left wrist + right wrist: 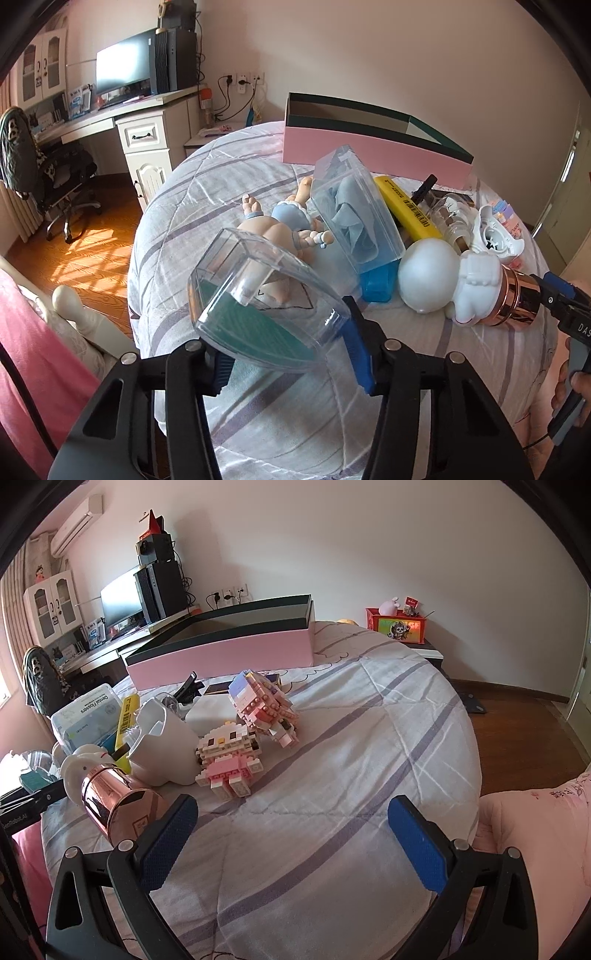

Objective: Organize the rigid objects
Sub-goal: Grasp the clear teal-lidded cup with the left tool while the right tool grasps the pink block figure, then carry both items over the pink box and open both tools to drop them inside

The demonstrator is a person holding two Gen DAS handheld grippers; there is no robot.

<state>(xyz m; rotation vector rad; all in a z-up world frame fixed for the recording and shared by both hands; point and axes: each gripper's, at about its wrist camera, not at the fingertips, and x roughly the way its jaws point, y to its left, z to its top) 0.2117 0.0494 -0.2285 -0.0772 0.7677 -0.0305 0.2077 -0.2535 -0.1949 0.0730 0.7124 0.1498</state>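
My left gripper point(291, 360) is shut on a clear plastic case with a green insert point(266, 302), held above the bed. Behind it lie a baby doll point(280, 225), a clear box of dental flossers point(354, 210), a yellow bar point(406, 206) and a white astronaut figure on a rose-gold base point(454, 284). The pink open box point(373, 151) stands at the back. My right gripper point(291, 845) is open and empty over the bedspread, its left finger beside the rose-gold base point(114, 805). Two pink brick figures point(229, 760) point(266, 705) stand ahead of it.
The pink box point(221, 657) sits at the far side of the striped bed point(332, 775). A white cup-like piece point(162, 746) and flosser box point(88, 712) crowd the left. A desk with a monitor point(122, 66) and a chair point(44, 173) stand beyond.
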